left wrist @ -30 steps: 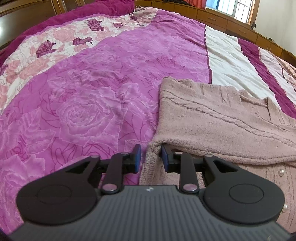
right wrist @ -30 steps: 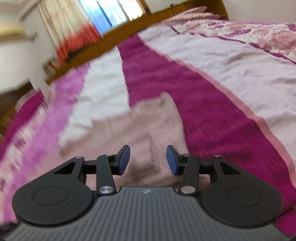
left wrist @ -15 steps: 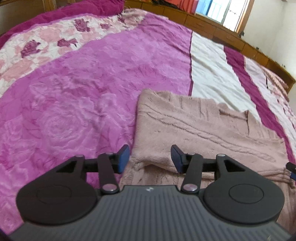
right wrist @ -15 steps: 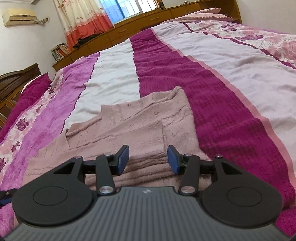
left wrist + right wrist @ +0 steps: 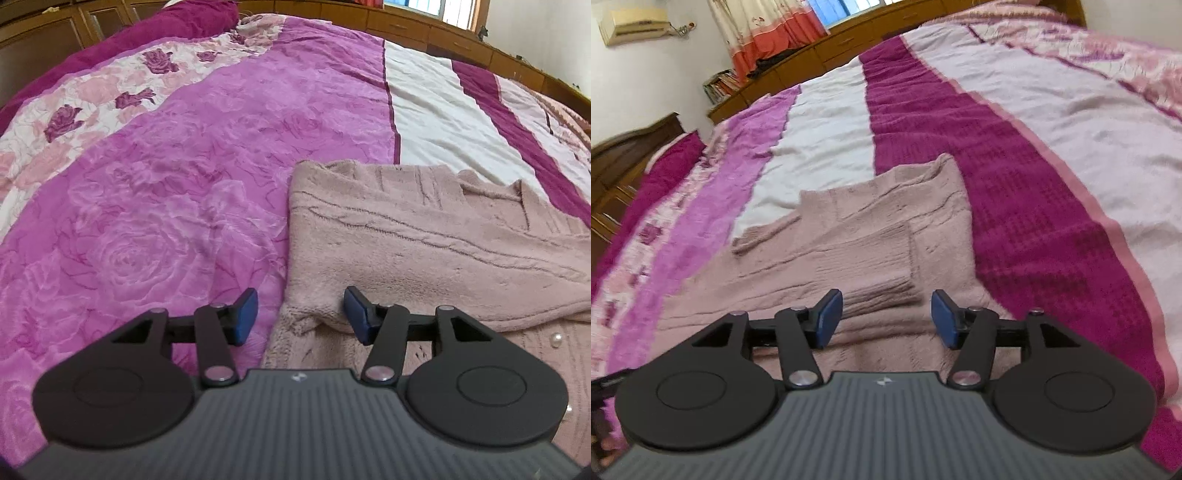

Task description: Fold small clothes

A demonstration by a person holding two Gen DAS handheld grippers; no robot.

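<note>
A dusty-pink knitted cardigan (image 5: pixel 424 243) is laid flat on a bed covered by a striped bedspread (image 5: pixel 166 184) in magenta rose print, white and dark purple. In the left wrist view its long axis is seen running from the near left toward the far right, with the open neckline (image 5: pixel 517 192) turned to the far right and a sleeve folded across the body along that same line. Small pearl buttons (image 5: pixel 554 341) are seen on the near right edge. In the right wrist view the same garment (image 5: pixel 849 251) is spread across the near middle, with a ribbed cuff (image 5: pixel 882 291) lying on top, just beyond the fingertips.

The left gripper (image 5: pixel 301 317) is held with its jaws apart, having just been opening; the cardigan's near left corner lies between them, unpressed. The right gripper (image 5: pixel 886 319) likewise stands apart, its jaws just widened, over the knit and gripping nothing.

No legible writing can be made out; only a small emblem is seen on each gripper body.
</note>
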